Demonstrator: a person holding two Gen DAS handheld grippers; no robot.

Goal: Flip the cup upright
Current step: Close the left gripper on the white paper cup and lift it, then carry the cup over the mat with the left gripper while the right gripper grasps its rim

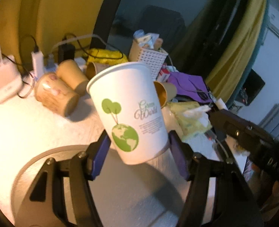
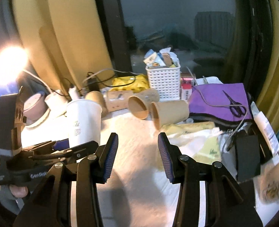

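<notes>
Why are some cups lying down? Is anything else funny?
Yes. Several brown paper cups lie tipped on their sides near the white basket. The white cup, between the left gripper's fingers, is rim-up but leaning. Nothing looks spilled.

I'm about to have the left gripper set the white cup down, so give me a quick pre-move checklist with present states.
1. White cup mouth up: ok, slightly tilted.
2. Left gripper holding the cup near its base: ok; pads sit at both sides, firmness cannot tell.
3. Cup bottom touching the table: cannot tell.
4. Right gripper out of the way: ok, open and empty.
5. Nearest lying brown cup clear of the white cup: ok.
</notes>
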